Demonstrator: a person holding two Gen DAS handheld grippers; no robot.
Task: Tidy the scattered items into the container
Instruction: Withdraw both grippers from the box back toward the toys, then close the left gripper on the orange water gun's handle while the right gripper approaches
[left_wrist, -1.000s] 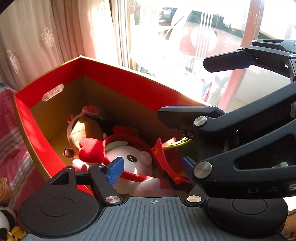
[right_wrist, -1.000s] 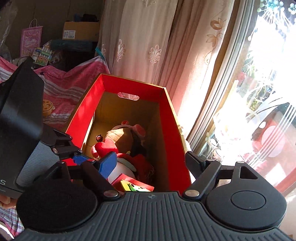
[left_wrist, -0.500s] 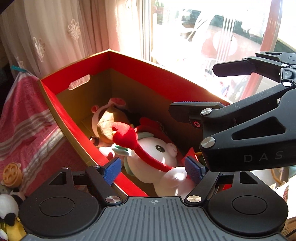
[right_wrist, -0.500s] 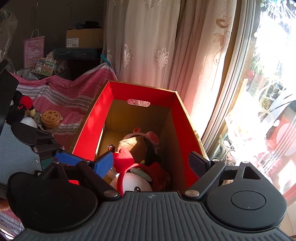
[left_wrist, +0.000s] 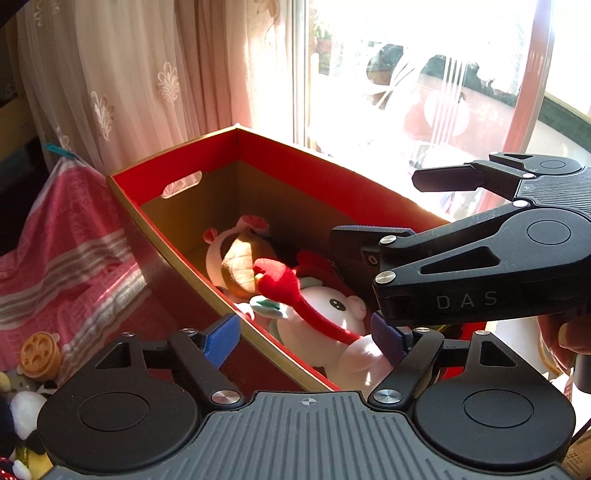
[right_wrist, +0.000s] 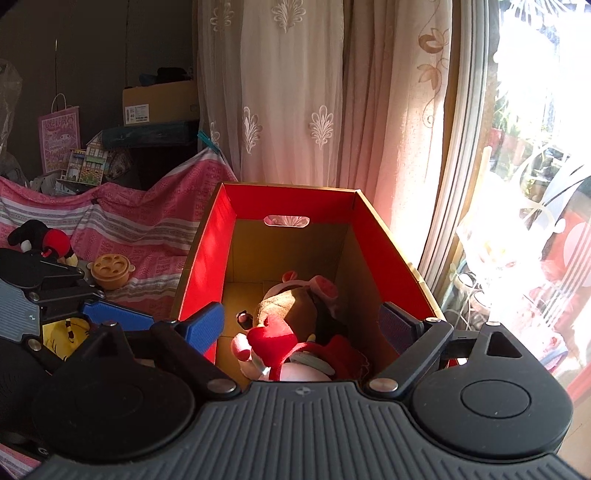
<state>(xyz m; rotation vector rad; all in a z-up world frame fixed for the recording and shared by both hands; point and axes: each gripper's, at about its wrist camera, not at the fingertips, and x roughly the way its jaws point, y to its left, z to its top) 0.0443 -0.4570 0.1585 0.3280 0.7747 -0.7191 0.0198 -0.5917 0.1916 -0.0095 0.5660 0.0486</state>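
Note:
A red cardboard box (left_wrist: 303, 166) (right_wrist: 288, 199) stands open by the window. Inside lie a pink plush with a red headband (left_wrist: 332, 310) (right_wrist: 299, 369) and a brown plush (left_wrist: 240, 258) (right_wrist: 291, 306). My left gripper (left_wrist: 306, 336) is open and empty above the box's near rim. My right gripper (right_wrist: 301, 325) is open and empty above the box; it shows in the left wrist view (left_wrist: 391, 210) to the right. On the pink cloth lie an orange toy pot (left_wrist: 40, 354) (right_wrist: 109, 271), a black and red plush (right_wrist: 44, 240) and a yellow plush (right_wrist: 66, 332).
A pink striped cloth (right_wrist: 129, 218) covers the surface left of the box. A lace curtain (right_wrist: 295, 92) hangs behind it and a bright window (right_wrist: 535, 147) is on the right. A cardboard box (right_wrist: 159, 103) and a pink bag (right_wrist: 59, 136) stand at the back left.
Both grippers have pulled up and back from the box, so more of the box and the cloth shows. The plush toys lie still in the box.

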